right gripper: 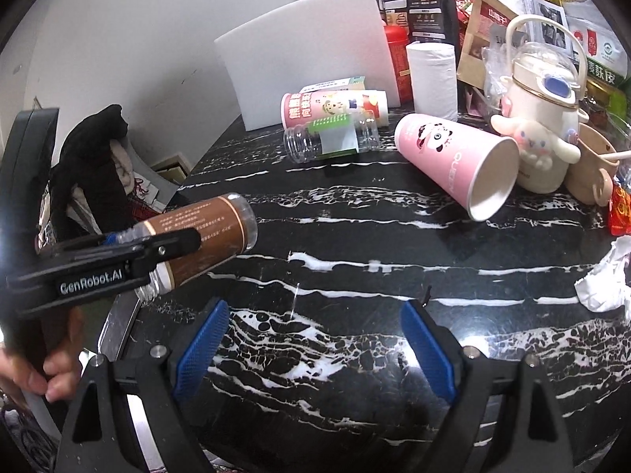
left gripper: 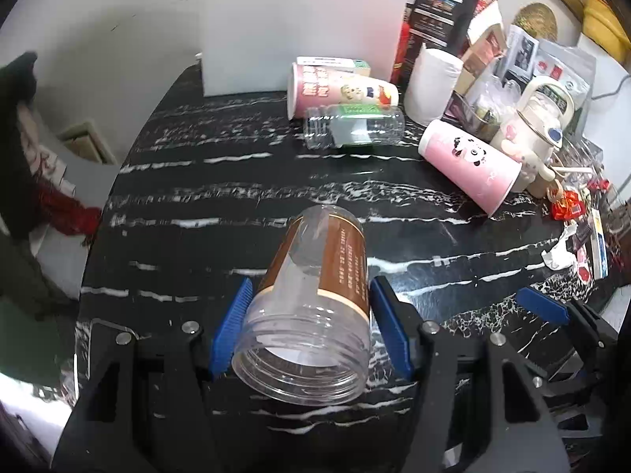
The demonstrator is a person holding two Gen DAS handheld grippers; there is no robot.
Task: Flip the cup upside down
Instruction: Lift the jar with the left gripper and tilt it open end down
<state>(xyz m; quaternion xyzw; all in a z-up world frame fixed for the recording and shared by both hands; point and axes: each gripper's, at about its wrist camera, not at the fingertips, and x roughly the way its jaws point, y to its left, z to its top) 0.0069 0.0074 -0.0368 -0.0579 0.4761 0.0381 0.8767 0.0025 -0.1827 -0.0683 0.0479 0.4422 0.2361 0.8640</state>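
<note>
My left gripper is shut on a clear plastic jar with a brown label. It holds the jar tilted, mouth toward the camera and base pointing away, above the black marble table. In the right wrist view the jar hangs at the left in the left gripper, lifted off the table. My right gripper is open and empty over the table's front part. Its blue pad also shows at the right of the left wrist view.
A pink panda paper cup lies on its side at mid right. A clear bottle with a green label and a pink printed cup lie further back. A white board, a paper roll, a cream kettle and packets crowd the back and right.
</note>
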